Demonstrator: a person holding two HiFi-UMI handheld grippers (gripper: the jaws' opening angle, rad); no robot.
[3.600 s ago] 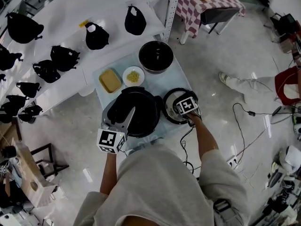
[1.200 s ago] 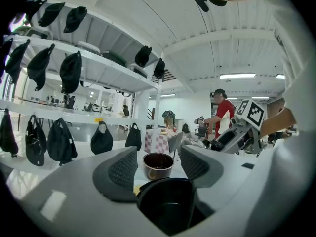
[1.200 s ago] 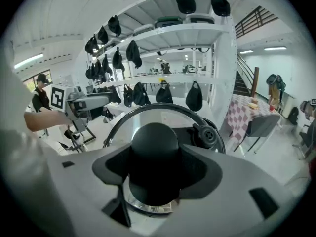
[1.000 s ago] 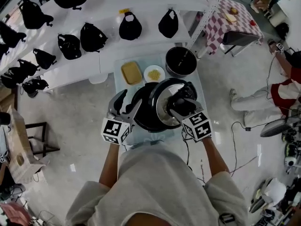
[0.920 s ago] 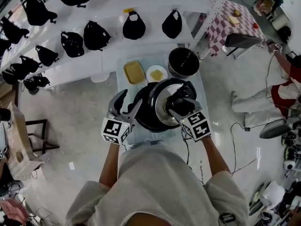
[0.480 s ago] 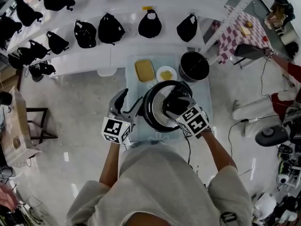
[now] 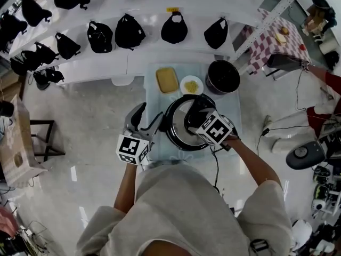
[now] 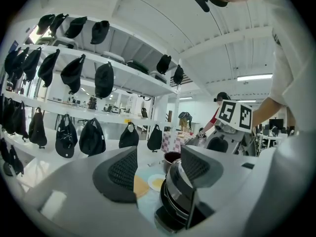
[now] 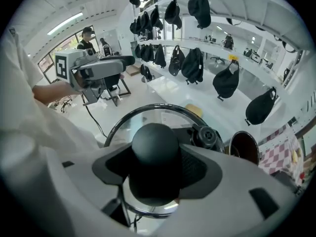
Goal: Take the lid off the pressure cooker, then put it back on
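glass lid (image 9: 144, 116), knob (image 9: 154, 152) in right hand-held gripper (image 9: 155, 169)

On the pale rectangular table (image 7: 153, 96) the black round pressure cooker (image 7: 171, 136) stands toward the near edge; behind it, left to right — a yellow rectangular slab (image 7: 167, 80), a small white plate of yellow food (image 7: 183, 84), a dark round metal pot (image 7: 222, 77); the round glass lid with a black knob (image 7: 180, 122) lies over the cooker, under the right gripper (image 7: 196, 119); the left gripper (image 7: 148, 116) is just left of the cooker; white shelves (image 7: 96, 68) hung with black caps (image 7: 128, 32) run behind the table.
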